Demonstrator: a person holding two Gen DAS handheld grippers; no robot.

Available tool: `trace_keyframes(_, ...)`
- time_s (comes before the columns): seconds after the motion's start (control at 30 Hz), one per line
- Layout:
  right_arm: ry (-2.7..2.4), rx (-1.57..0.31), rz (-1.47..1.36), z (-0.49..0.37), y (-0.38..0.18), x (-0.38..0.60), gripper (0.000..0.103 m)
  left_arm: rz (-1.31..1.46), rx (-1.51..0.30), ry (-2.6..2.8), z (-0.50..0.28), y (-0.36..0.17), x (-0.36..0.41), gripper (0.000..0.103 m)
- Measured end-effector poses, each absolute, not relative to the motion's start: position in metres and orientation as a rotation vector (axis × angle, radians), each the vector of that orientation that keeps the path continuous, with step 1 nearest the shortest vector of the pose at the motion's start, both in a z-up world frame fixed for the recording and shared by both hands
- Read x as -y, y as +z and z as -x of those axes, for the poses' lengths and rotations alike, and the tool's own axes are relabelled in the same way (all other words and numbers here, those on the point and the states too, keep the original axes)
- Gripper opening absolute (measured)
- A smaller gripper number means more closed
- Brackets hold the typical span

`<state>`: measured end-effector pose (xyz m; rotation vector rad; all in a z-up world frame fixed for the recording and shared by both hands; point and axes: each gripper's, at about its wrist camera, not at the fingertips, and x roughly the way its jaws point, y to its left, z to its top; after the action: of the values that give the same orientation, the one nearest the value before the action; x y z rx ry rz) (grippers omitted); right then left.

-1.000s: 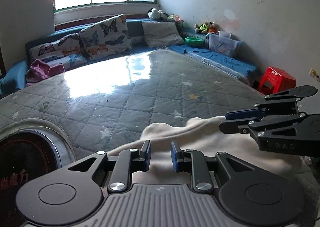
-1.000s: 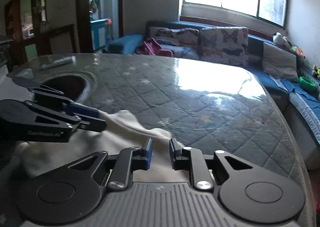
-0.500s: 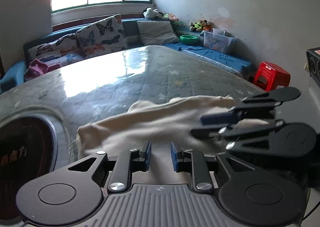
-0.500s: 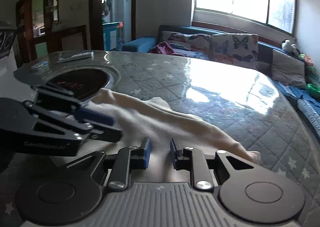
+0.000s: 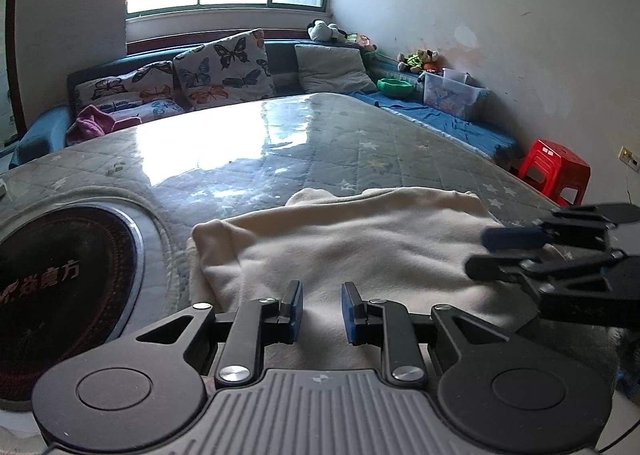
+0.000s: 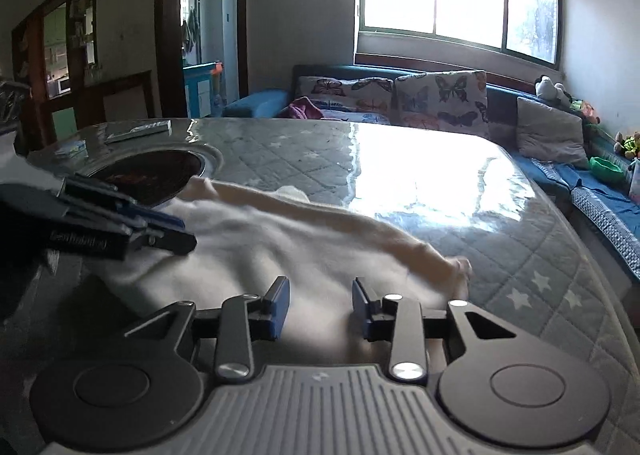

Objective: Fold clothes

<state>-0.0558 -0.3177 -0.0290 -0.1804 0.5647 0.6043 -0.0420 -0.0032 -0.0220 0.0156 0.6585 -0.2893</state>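
A cream fleece garment [image 5: 360,239] lies spread across the near part of the quilted, plastic-covered table [image 5: 320,143]. My left gripper [image 5: 320,311] sits low at its left near edge, fingers close together with fabric filling the narrow gap. From the right wrist view the same garment [image 6: 280,247] stretches from the left gripper [image 6: 180,233] to a bunched end at the right. My right gripper [image 6: 320,309] stands open, wider than the left, over the garment's near edge with nothing pinched. In the left wrist view the right gripper [image 5: 484,251] hovers over the garment's right end.
A dark round hob [image 5: 60,279] is set into the table left of the garment. A flat box [image 6: 140,131] and a small packet [image 6: 72,149] lie at the far left. A sofa with butterfly cushions [image 5: 224,71] runs behind; a red stool [image 5: 556,167] stands right.
The bunched garment has been drawn out flat across the near table. My right gripper's fingers have spread apart and let go of it. The left gripper's gap is unchanged.
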Motion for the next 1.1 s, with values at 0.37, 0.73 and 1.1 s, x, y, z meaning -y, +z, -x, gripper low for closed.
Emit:
trace_keyframes(0.37,0.57,-0.546,0.157,0.075,-0.034,0.348,0.035,-0.007,-0.66,-0.261,0.048,-0.022,-0.006,0.024)
trace_keyframes(0.73,0.561,-0.548,0.158,0.084,-0.035,0.358,0.035,-0.009,-0.655,-0.256,0.056,-0.017,-0.003,0.025)
trace_keyframes(1.1,0.58,-0.518,0.153,0.086,-0.032,0.351,0.04,-0.003,-0.657,-0.333,0.068,-0.015,0.023,0.036)
